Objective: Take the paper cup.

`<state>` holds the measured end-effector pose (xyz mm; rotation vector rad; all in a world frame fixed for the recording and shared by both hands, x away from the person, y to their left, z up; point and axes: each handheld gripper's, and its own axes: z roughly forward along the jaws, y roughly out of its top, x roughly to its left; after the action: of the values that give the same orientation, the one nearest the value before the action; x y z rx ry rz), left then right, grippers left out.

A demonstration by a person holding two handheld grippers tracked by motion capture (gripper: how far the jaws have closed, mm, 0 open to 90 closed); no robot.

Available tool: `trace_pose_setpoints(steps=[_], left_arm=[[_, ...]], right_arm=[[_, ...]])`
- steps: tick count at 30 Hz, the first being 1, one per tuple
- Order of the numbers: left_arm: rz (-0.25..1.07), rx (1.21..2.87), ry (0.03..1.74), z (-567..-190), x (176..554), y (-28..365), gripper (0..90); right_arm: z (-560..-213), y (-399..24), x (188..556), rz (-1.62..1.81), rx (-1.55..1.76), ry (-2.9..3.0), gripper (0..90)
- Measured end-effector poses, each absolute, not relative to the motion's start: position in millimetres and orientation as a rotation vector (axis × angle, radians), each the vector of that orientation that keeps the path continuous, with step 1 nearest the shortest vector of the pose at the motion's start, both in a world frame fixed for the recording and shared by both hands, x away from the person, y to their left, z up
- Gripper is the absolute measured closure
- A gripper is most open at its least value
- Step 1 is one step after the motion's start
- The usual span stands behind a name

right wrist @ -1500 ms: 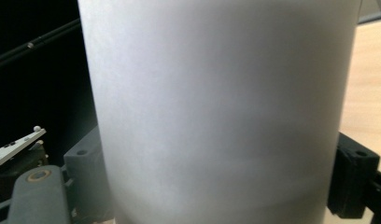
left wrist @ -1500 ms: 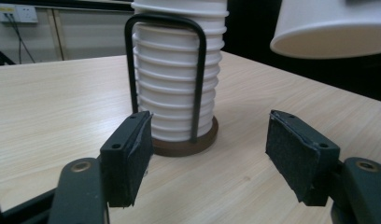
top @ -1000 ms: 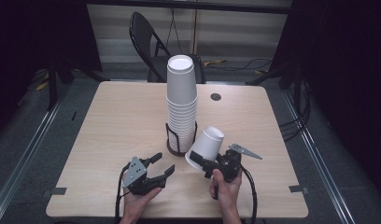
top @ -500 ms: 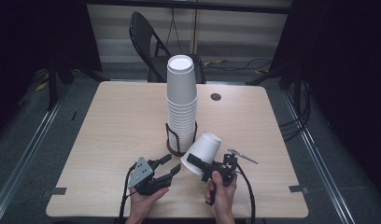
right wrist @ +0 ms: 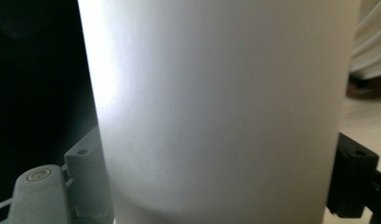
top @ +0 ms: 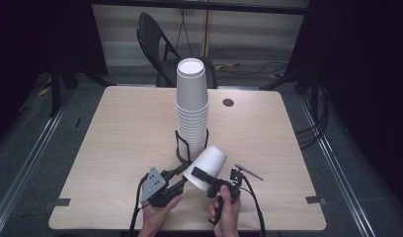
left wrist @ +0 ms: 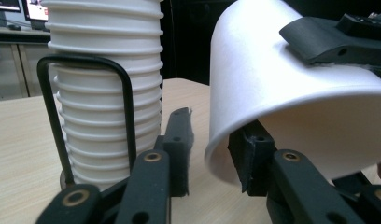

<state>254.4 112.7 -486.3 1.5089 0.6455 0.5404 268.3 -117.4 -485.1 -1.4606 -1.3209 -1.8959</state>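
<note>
A tall stack of white paper cups (top: pixel 192 106) stands in a black wire holder (top: pixel 185 148) at the table's middle. My right gripper (top: pixel 205 176) is shut on a single white cup (top: pixel 208 165), held tilted just in front of the holder. In the right gripper view that cup (right wrist: pixel 216 102) sits between the two pads (right wrist: pixel 352 186). My left gripper (top: pixel 182 175) is open at the cup's mouth. In the left gripper view its jaws (left wrist: pixel 214 151) straddle the cup's rim (left wrist: pixel 212 149), one outside, one inside the mouth. The stack (left wrist: pixel 104 93) rises at the left there.
The light wooden table (top: pixel 115 138) has a small dark round hole (top: pixel 228 102) right of the stack. A black folding chair (top: pixel 162 49) stands beyond the far edge. Both hands rest near the front edge (top: pixel 189 229).
The right gripper brought the cup left and nearer the front edge. The left gripper moved right and turned toward it, so its open jaws now sit at the cup's rim.
</note>
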Motion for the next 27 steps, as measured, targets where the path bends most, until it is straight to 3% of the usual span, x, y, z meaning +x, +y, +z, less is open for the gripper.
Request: trace_pose_setpoints(steps=[6,9,19,27], left_arm=[[0.557,1.504,0.646,-485.6,255.5,109.3,70.3],[0.553,1.501,0.648,-486.1,256.6,108.5,76.7],[0.562,1.476,0.658,-486.3,257.3,105.3,84.6],[0.532,1.484,0.66,-488.3,257.9,107.8,85.8]], right_arm=[[-490.0,-111.5,265.9,-1.874,-1.432,-1.247,14.9],[-489.6,-108.6,264.4,-1.868,-1.427,-1.253,15.0],[-490.8,-105.2,264.7,-1.857,-1.434,-1.287,13.9],[-489.7,-104.5,265.1,-1.859,-1.439,-1.333,11.5]])
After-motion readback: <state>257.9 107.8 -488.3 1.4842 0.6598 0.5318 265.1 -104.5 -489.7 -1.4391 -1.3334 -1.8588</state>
